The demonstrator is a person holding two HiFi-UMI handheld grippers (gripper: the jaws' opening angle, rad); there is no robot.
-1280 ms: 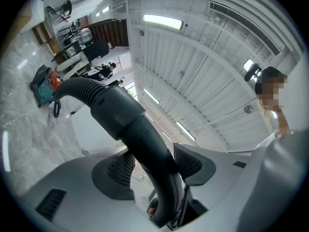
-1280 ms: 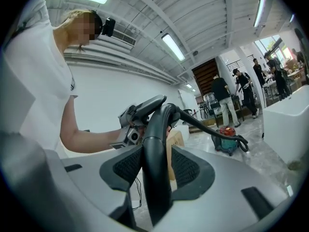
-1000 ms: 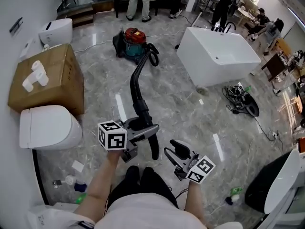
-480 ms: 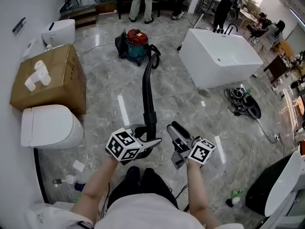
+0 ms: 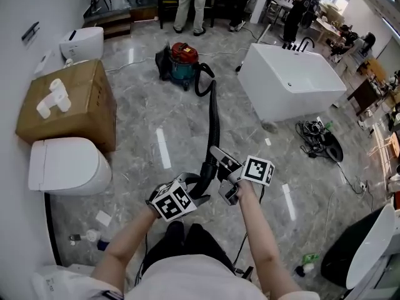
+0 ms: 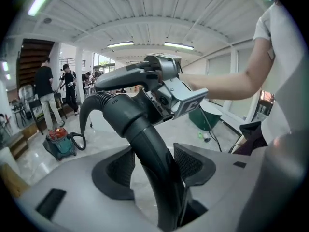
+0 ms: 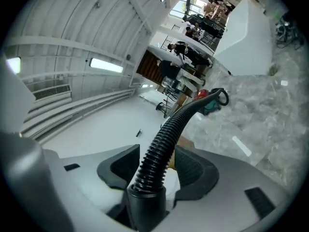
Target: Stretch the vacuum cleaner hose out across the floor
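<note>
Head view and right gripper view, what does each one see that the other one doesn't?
Only the head view shows the cardboard box and the toilet beside it. Only the right gripper view shows a ceiling light and looks right between the jaws of the right gripper. They have just been opening, with the ribbed hose between them. Both views show the hose running back to the red vacuum cleaner, and the white bathtub.

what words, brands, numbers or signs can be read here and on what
None can be read.
The left marker cube and right marker cube show only black-and-white square patterns, no letters.
On the vacuum cleaner, any label is too small to read.
The cardboard box shows no print.
</note>
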